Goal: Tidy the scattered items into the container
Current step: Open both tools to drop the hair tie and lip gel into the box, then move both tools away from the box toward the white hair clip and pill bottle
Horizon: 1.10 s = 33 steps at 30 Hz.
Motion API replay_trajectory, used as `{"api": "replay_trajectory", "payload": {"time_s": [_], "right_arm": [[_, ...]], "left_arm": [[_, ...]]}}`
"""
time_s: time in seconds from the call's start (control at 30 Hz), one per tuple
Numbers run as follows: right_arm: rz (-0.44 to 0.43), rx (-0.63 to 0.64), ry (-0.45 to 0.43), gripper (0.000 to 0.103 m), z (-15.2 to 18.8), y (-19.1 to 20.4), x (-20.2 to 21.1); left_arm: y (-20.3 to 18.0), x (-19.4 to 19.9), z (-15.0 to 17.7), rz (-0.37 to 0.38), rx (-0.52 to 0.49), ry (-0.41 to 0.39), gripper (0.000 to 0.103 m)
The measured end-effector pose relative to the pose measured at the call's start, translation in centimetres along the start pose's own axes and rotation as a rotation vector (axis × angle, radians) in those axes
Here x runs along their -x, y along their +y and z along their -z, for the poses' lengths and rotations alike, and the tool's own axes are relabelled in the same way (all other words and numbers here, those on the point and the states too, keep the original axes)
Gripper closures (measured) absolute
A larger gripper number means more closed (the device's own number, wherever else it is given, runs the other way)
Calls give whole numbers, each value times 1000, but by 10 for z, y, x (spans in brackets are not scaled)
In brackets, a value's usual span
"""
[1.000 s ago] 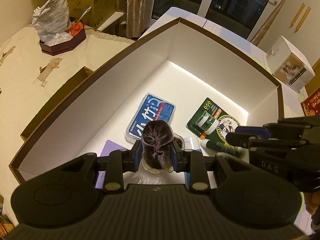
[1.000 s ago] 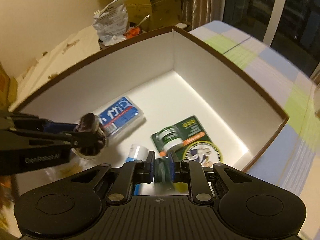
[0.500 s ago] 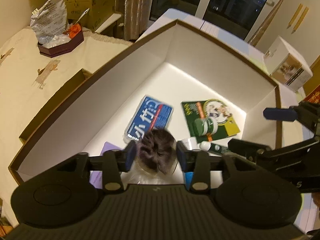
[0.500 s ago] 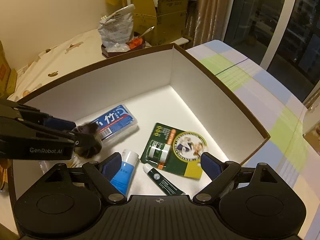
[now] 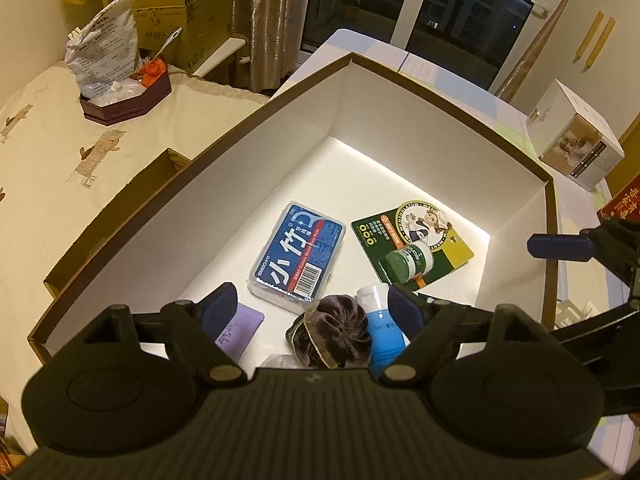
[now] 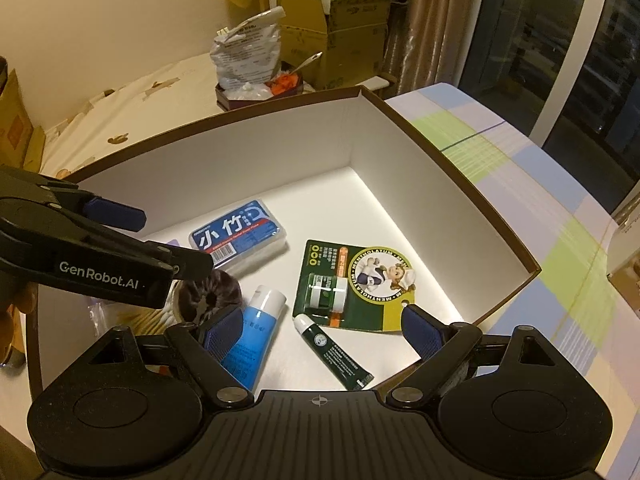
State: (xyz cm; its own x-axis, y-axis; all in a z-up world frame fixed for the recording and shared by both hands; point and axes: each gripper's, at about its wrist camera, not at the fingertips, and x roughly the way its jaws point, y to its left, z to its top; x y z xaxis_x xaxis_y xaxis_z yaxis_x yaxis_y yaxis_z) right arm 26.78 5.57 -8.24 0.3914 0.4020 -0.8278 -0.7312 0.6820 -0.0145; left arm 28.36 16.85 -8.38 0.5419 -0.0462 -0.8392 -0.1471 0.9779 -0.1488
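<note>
The container is a large white box with a brown rim (image 5: 452, 104) (image 6: 460, 184). On its floor lie a blue floss-pick box (image 5: 298, 258) (image 6: 238, 236), a green Mentholatum card (image 5: 416, 240) (image 6: 352, 284), a blue tube with a white cap (image 5: 380, 320) (image 6: 252, 332), a dark green tube (image 6: 332, 354), a purple card (image 5: 236, 328) and a dark brown scrunchie (image 5: 332, 336) (image 6: 212, 294). My left gripper (image 5: 314, 304) (image 6: 174, 240) hangs open above the scrunchie, holding nothing. My right gripper (image 6: 320, 330) (image 5: 544, 288) is open over the two tubes, also holding nothing.
A maroon tray with a crinkled bag (image 5: 104, 52) (image 6: 248, 60) sits on the cream tablecloth to the far left. Cardboard boxes (image 6: 336, 32) stand behind it. A white carton (image 5: 576, 140) rests right of the container on the checked cloth (image 6: 552, 208).
The left gripper opened and dropped the scrunchie onto the box floor. The right gripper opened and released the dark green tube, which now lies in the box. Both grippers have drawn back.
</note>
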Motion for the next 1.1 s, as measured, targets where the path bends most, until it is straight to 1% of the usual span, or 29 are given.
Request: {"api": "replay_trajectory", "payload": {"time_s": [0.33, 0.6, 0.77, 0.87, 1.0, 1.1], "right_arm": [[-1, 4, 5, 12, 4, 3, 7], [10, -5, -3, 12, 7, 6, 16], [17, -6, -10, 12, 9, 9, 30], [17, -14, -21, 12, 13, 13, 42], [15, -22, -34, 12, 18, 19, 59], [8, -35, -50, 12, 25, 24, 72]], "left_arm": [[1, 5, 2, -3, 0, 5, 23], [-6, 21, 12, -2, -39, -1, 22], [-8, 36, 17, -9, -56, -23, 21], [-8, 49, 18, -7, -56, -52, 20], [-14, 65, 19, -27, -68, -88, 20], [-19, 82, 23, -32, -82, -121, 16]]}}
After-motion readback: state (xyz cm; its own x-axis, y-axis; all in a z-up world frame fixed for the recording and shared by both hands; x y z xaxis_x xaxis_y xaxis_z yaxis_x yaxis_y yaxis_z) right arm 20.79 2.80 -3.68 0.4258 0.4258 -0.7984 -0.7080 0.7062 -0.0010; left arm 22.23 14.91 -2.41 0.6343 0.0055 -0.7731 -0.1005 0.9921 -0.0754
